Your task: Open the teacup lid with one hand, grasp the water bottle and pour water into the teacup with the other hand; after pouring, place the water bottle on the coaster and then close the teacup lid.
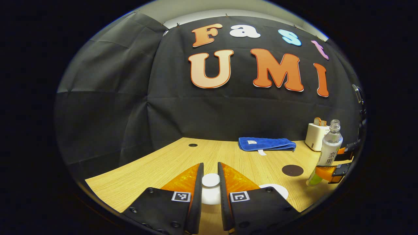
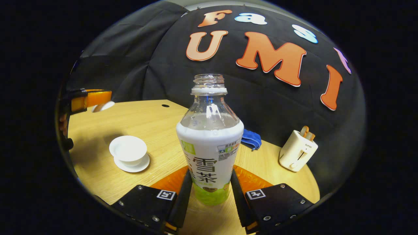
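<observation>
Lid (image 1: 210, 180) is pinched between the left gripper (image 1: 210, 182) fingers, lifted off the table (image 1: 156, 163). Right gripper (image 2: 209, 195) is clamped on the water bottle (image 2: 209, 143), cap off, held upright. Teacup (image 2: 128, 149) sits open on its saucer (image 2: 143, 165) at left in the right gripper view. Dark coaster (image 1: 292, 170) lies near the blue towel (image 1: 266, 144); white toaster (image 2: 296, 150) far right.

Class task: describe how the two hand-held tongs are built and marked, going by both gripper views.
Both the left tongs and the right tongs have two flat black plates studded with screws, each carrying a square black-and-white marker, with translucent orange panels running forward beside the fingers. No cables or sleeves are visible.
</observation>
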Tool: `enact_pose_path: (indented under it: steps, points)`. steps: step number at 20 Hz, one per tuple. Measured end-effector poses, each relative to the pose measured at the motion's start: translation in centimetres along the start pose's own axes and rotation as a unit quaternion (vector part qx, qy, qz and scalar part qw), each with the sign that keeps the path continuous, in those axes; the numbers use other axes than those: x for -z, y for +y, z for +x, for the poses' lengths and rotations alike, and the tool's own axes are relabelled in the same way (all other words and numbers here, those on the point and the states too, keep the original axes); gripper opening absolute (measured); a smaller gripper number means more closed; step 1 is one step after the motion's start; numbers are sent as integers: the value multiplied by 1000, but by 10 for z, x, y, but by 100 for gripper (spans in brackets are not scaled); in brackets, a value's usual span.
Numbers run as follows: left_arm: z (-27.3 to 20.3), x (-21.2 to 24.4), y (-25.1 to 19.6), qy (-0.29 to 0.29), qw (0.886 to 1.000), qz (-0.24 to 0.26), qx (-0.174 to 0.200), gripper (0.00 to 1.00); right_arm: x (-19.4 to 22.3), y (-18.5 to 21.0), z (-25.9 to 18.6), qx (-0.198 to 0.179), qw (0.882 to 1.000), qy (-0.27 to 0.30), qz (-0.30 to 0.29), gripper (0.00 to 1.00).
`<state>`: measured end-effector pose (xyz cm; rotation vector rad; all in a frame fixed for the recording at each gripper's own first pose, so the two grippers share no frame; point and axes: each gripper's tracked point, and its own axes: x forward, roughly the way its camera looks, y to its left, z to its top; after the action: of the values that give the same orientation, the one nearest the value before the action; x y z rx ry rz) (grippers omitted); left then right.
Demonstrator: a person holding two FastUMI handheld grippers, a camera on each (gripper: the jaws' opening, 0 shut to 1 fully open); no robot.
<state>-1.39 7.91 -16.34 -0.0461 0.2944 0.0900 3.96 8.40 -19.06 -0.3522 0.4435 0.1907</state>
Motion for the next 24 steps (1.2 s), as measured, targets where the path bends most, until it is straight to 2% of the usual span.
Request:
enact_pose_path:
  steps: [3, 6, 8, 10, 12, 15, 17, 18, 19, 21, 24]
  points:
    - [-3, 2, -3, -2, 1000, 5, 15, 30, -5, -1, 3, 6, 998, -2, -57, 64]
    - [-3, 4, 5, -2, 1000, 8, 8, 27, -5, -2, 8, 30, 992, -4, -126, 64]
    - [-4, 5, 7, -3, 1000, 7, 6, 30, -1, 1, 11, 39, 986, -1, -164, 64]
    - [-5, 7, 10, -2, 1000, 4, 10, 27, 0, 3, 11, 31, 982, 0, -186, 64]
    - [-5, 10, 14, 1, 1000, 1, 11, 30, 2, 5, 12, 26, 978, 5, -206, 64]
    - [-5, 12, 20, 1, 1000, -1, 10, 27, -6, -2, 19, 53, 958, -8, -283, 64]
    - [-5, 11, 23, -1, 1000, -2, 11, 27, -16, -7, 20, 74, 935, -26, -347, 64]
    - [-6, 11, 25, -2, 1000, -2, 10, 29, -21, -9, 20, 84, 923, -35, -375, 64]
    - [-6, 11, 28, -1, 1000, -3, 9, 27, -22, -10, 19, 88, 913, -38, -397, 64]
    - [-6, 15, 33, 2, 1000, -8, 7, 27, -22, -8, 19, 88, 902, -41, -421, 64]
    - [-9, 17, 39, 2, 1000, -1, 5, 30, -28, -4, 20, 90, 892, -51, -439, 64]
